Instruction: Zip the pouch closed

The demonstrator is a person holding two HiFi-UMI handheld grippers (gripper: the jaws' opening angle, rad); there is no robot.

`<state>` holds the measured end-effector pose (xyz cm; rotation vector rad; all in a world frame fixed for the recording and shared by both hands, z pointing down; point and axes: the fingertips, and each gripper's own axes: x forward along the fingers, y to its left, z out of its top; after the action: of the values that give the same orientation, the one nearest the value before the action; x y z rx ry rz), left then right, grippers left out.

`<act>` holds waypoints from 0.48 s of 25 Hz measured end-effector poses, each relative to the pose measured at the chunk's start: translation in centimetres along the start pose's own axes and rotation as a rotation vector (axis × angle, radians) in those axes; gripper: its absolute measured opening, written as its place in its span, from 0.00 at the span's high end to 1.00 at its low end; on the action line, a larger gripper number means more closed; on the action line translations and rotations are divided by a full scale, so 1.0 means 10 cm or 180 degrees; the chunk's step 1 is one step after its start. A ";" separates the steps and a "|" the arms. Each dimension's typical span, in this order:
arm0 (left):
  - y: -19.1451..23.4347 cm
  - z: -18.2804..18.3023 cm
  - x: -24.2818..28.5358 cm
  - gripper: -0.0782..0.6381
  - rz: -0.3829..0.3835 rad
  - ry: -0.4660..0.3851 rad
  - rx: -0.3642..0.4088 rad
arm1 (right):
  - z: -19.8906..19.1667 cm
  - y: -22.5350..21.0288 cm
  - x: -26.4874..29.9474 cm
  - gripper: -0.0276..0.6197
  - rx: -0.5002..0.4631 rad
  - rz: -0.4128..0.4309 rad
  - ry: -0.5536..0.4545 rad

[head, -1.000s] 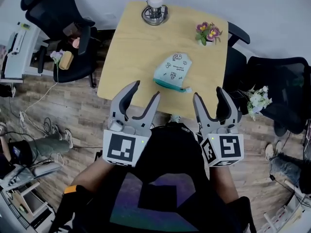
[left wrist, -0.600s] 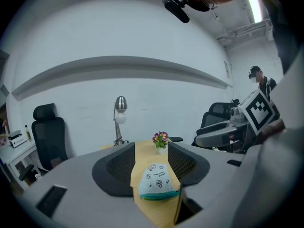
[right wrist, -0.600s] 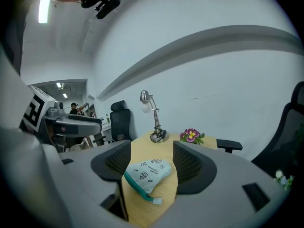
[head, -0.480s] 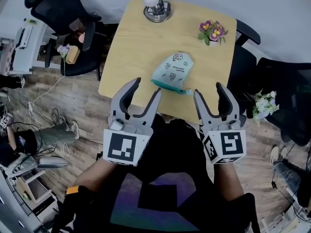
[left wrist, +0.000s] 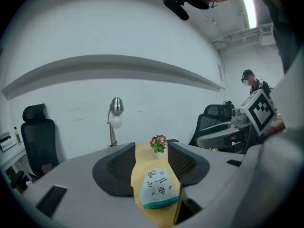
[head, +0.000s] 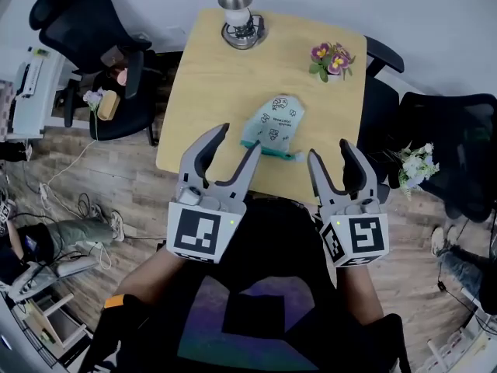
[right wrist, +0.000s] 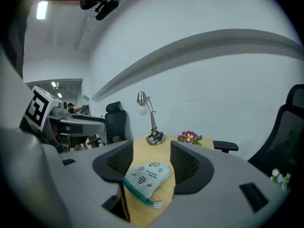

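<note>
Holding the left gripper (head: pixel 237 140) over the counter's (head: pixel 203 84) near edge, jaws spread wide, gripping nothing. Holding the right gripper (head: pixel 331 151) beside it at the same edge, jaws apart too, having just been closing a little, with nothing between them. Facing the pouch (head: pixel 273 121), flat on the counter close to the near edge, teal zipper side (head: pixel 268 151) turned toward that edge, touched by neither gripper. Beyond, at the far edge, a lamp (head: pixel 237 14); near the far right corner, a small pot of flowers (head: pixel 330 55).
</note>
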<state>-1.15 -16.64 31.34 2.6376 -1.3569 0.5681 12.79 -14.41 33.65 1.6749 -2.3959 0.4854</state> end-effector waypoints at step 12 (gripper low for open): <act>-0.02 -0.26 0.19 0.59 -0.0418 0.0047 0.0193 | -0.43 -0.03 0.02 0.61 -0.0276 -0.0274 0.0383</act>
<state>-0.72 -17.29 34.46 2.7392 -1.1694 0.6191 12.81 -13.12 37.76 1.6545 -2.2177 0.4487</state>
